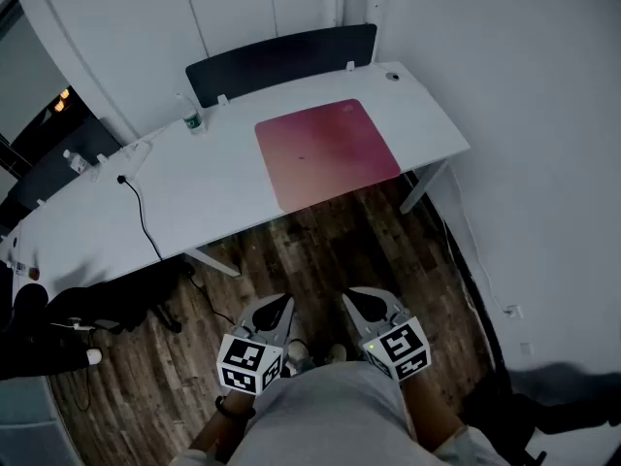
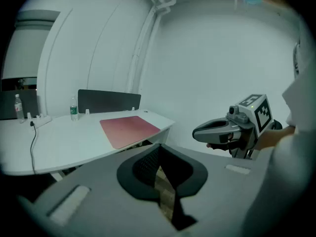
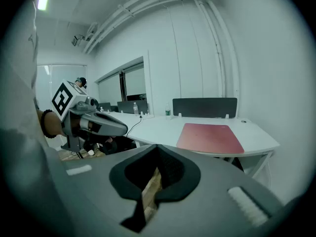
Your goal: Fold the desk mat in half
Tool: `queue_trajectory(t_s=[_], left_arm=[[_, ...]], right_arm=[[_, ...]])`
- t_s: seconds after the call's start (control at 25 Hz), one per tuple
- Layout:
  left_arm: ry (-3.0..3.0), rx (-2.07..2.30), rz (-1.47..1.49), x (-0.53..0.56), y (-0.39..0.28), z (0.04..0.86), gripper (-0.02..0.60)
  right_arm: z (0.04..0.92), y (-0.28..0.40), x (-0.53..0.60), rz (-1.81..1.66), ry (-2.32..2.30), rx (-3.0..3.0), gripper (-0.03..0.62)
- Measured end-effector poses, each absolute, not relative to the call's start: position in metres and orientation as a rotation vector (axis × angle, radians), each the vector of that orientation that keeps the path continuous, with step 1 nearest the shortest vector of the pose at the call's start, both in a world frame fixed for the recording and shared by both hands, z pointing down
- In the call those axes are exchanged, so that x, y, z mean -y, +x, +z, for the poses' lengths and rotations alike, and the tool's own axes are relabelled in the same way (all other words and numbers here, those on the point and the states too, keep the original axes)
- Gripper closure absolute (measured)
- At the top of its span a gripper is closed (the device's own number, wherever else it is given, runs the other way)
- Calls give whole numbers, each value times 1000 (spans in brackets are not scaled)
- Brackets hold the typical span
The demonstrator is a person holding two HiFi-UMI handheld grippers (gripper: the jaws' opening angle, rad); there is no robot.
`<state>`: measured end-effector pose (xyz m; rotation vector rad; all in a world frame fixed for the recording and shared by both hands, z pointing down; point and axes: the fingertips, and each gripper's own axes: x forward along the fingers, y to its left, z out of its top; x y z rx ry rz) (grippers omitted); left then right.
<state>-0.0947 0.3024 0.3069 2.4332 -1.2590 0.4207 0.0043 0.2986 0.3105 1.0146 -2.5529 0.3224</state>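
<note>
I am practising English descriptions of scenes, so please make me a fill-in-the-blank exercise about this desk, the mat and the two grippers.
1. The desk mat lies ____ on the white desk, not yet folded.
2. In the head view, the water bottle stands to the ____ of the mat.
3. The left gripper and the right gripper are both shut and hold ____.
Missing words: flat; left; nothing.

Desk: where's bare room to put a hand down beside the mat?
Widest bare patch: the desk between the cable and the left edge of the mat. Narrow strips behind the mat up to the panel, and along its right edge. Crowded: back left, with bottle and cable.
</note>
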Motion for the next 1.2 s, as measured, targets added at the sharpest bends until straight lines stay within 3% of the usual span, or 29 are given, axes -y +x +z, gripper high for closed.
queue_trajectory(t_s=[1.2], left_arm=[[2481, 1160, 398, -297, -143, 318, 563]], right_arm=[[322, -49, -298, 377, 1096, 2522, 588]])
